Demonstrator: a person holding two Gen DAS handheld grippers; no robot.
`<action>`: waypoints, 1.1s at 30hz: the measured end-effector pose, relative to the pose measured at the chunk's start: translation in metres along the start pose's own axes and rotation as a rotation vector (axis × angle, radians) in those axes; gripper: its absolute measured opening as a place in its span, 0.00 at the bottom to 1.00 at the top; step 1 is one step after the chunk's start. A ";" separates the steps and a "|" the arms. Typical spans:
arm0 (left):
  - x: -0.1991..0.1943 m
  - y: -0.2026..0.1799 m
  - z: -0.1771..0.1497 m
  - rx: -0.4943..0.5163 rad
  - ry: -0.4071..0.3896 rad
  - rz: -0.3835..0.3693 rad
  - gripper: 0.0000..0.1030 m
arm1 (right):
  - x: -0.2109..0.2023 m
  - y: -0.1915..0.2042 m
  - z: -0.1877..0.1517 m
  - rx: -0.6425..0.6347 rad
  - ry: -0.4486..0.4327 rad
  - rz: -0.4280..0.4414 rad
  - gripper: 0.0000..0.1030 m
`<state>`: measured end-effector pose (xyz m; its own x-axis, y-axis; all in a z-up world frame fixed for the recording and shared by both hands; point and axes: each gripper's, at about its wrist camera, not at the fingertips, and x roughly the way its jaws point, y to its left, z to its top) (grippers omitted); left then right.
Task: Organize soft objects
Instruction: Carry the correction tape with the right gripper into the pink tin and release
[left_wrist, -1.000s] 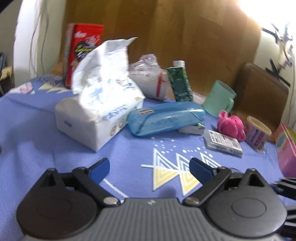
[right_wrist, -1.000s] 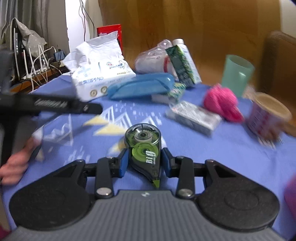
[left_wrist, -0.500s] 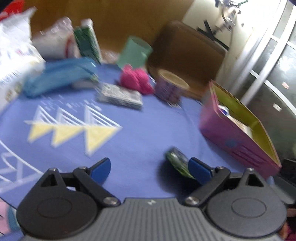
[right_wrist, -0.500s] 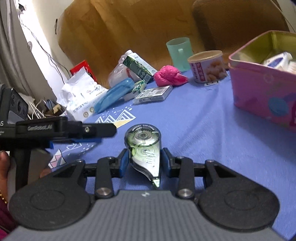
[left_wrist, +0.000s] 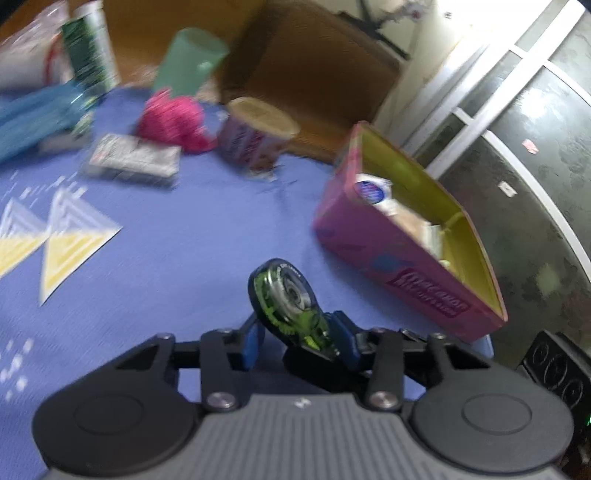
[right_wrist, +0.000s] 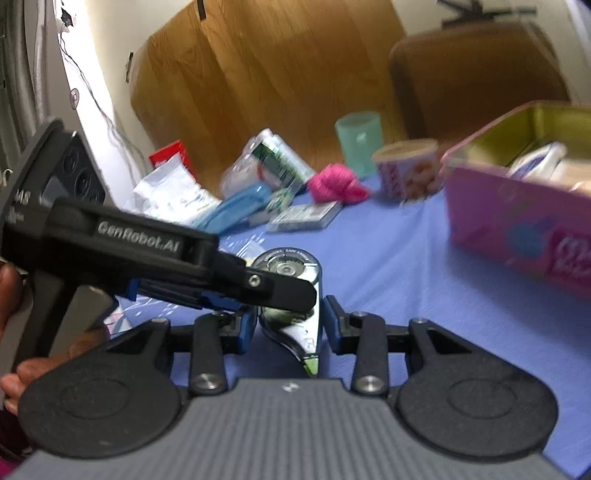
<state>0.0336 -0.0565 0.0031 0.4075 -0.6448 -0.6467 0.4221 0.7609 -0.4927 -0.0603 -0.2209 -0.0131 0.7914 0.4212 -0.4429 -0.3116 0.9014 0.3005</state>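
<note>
Blue cloth (left_wrist: 192, 266) with yellow triangles covers the table, and over it a green correction tape dispenser (left_wrist: 286, 301) sits between both grippers at once. Left gripper (left_wrist: 295, 338) has its blue pads closed narrowly on the dispenser's lower part, pointing toward two o'clock. Right gripper (right_wrist: 289, 326) also clamps it, tip toward six o'clock, the left one crossing in from nine o'clock. An open pink tin (left_wrist: 413, 273) stands at two o'clock; a pink yarn ball (left_wrist: 171, 120) lies at eleven.
</note>
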 end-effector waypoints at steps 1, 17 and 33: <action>0.002 -0.010 0.005 0.026 -0.005 -0.006 0.37 | -0.004 -0.002 0.002 -0.009 -0.020 -0.017 0.40; 0.108 -0.162 0.046 0.363 0.000 -0.130 0.44 | -0.078 -0.079 0.026 -0.124 -0.299 -0.549 0.40; 0.052 -0.117 0.024 0.364 -0.168 0.074 0.51 | -0.078 -0.083 0.008 -0.093 -0.332 -0.620 0.42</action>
<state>0.0244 -0.1807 0.0412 0.5612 -0.6151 -0.5539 0.6334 0.7499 -0.1911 -0.0918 -0.3296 0.0030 0.9513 -0.2120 -0.2237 0.2168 0.9762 -0.0033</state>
